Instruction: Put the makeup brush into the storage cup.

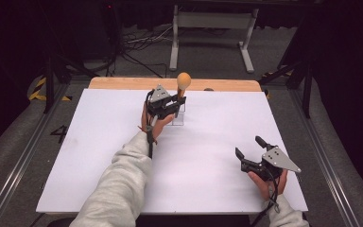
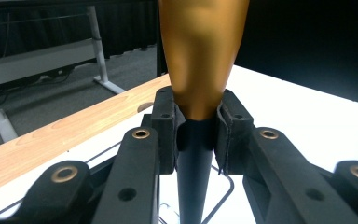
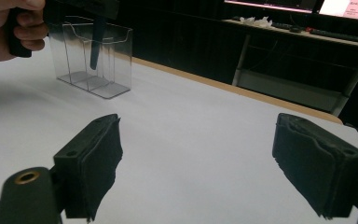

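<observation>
Item: orange-headed tool (image 1: 183, 81), dark handle clamped in my left gripper (image 1: 176, 105) jaws, tip inside the clear holder (image 1: 178, 117) on the table (image 1: 99, 156). Right gripper (image 1: 248, 147): jaws apart, idle. Risk: tilting my grip could tip the light holder.

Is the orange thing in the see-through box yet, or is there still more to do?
Nearly there. Done: the left hand-held gripper is shut on the orange-headed tool, gripping its dark handle. In hand: the handle's tip hangs inside the clear holder, and the right gripper view cannot settle whether it touches the bottom. Left: probably lowering it and letting go. The right hand-held gripper sits open near the front of the white table, holding nothing.
</observation>
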`<state>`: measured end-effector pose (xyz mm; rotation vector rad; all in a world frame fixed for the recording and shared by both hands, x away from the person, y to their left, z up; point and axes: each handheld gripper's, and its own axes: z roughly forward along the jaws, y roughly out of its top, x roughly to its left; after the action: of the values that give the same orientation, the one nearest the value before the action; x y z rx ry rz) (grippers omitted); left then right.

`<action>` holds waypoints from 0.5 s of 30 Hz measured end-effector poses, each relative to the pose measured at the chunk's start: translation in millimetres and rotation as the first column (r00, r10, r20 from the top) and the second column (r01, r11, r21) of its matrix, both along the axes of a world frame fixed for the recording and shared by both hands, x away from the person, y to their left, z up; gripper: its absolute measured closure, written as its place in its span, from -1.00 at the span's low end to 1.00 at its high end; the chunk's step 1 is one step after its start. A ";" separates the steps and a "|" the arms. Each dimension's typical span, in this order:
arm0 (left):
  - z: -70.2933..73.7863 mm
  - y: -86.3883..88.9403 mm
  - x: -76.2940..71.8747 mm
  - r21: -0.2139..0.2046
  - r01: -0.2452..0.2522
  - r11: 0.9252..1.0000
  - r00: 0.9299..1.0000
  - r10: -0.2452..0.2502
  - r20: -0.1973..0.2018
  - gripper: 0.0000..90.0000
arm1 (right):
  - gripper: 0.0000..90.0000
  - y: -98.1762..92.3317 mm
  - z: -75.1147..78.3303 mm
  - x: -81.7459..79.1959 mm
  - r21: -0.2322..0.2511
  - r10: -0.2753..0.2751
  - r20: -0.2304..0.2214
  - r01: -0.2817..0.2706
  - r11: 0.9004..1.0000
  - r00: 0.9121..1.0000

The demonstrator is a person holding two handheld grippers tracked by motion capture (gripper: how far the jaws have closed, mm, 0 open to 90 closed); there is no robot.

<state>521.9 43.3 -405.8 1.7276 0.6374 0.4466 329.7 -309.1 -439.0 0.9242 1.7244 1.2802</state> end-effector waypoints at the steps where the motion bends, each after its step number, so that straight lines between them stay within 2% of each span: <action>1: 0.0 -0.3 -0.1 0.001 0.000 1.000 1.000 0.000 0.000 0.62 | -0.65 -0.1 0.0 0.2 -0.002 0.001 0.002 -0.001 1.000 1.000; 10: 0.6 -1.1 -0.2 0.009 0.002 1.000 1.000 -0.002 0.004 0.60 | -0.65 0.2 -0.4 0.5 -0.003 0.003 -0.004 -0.003 1.000 1.000; 12: 1.3 -1.2 -0.7 0.004 0.001 1.000 1.000 -0.001 0.006 0.46 | -0.65 0.3 -0.5 0.6 -0.004 0.005 -0.009 -0.005 1.000 1.000; 14: 2.6 -2.3 -1.6 0.034 -0.005 0.999 1.000 0.004 0.009 0.23 | -0.65 0.4 -0.5 0.8 -0.009 0.005 -0.010 -0.005 1.000 1.000; 15: 3.0 -2.3 -2.2 0.036 -0.002 0.999 1.000 0.001 0.011 0.15 | -0.65 0.4 -0.5 0.8 -0.009 0.005 -0.010 -0.005 1.000 1.000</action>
<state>519.7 41.1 -402.9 1.7575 0.6264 0.4706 330.6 -308.7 -439.5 0.9226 1.7396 1.2725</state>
